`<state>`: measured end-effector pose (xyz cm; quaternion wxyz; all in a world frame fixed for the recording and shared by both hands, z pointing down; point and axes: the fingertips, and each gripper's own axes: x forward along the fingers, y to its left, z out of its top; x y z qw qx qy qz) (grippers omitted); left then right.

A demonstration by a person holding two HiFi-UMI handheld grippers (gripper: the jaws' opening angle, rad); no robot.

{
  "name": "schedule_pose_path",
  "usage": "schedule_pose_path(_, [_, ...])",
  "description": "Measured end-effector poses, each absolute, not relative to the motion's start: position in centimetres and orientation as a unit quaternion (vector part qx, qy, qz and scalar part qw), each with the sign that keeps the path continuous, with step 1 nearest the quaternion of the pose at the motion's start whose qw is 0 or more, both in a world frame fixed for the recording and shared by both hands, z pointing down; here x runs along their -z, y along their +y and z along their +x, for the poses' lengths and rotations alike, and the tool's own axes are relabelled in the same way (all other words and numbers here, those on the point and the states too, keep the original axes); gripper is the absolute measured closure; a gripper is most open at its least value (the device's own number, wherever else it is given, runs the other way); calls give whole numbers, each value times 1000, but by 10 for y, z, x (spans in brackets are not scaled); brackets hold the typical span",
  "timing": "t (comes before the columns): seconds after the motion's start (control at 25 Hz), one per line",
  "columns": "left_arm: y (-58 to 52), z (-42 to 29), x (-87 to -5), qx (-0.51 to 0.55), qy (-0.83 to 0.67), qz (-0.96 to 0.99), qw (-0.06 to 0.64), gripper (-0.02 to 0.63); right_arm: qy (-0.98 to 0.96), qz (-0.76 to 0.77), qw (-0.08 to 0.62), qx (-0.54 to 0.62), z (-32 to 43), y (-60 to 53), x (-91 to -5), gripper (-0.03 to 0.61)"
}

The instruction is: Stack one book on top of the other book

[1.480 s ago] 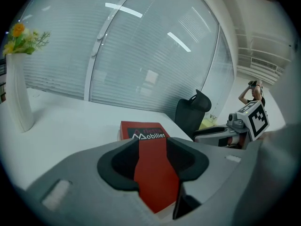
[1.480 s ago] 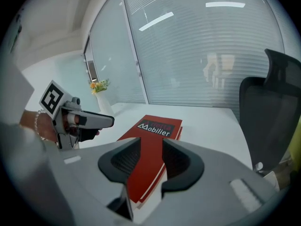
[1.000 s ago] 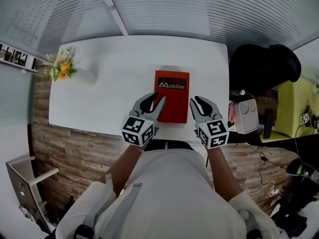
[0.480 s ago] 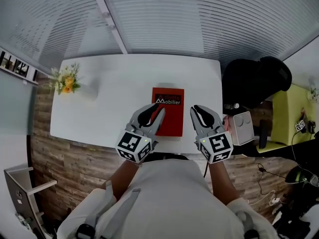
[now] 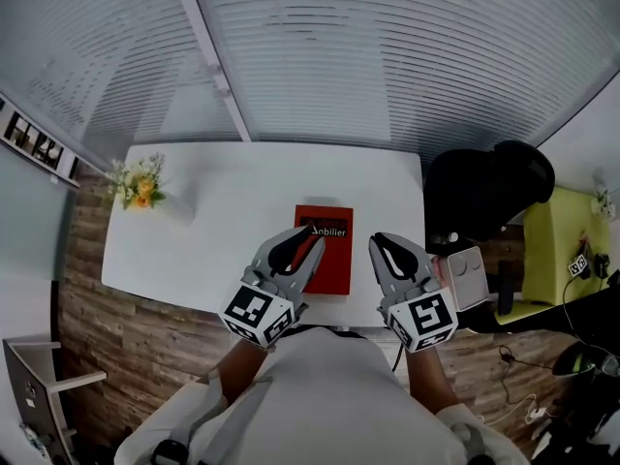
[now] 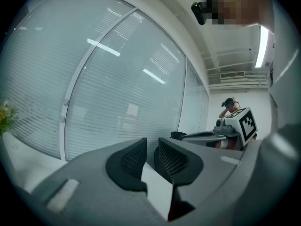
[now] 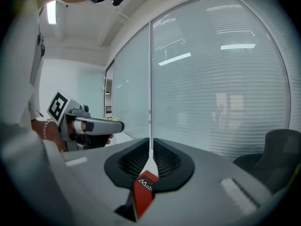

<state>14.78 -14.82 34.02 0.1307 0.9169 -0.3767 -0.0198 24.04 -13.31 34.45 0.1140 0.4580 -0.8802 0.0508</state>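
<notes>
The red book lies on the white table near its front edge (only one cover shows). Its long axis runs away from the person, below both grippers. The left gripper is nearer, overlapping it. Its jaws have just narrowed to an empty slit. The right gripper has just been closing and is pressed almost together, empty. Both hang higher than a second ago.

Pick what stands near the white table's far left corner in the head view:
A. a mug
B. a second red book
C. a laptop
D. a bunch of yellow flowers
D: a bunch of yellow flowers stands at that corner of the white table, well apart from the red book.
</notes>
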Motion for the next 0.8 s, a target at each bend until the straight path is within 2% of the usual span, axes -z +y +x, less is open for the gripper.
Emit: schedule_pose_path(0.8, [-138,146,-254,48,-383,920,68,531,-884,459,87,24,240,-118,-249,549])
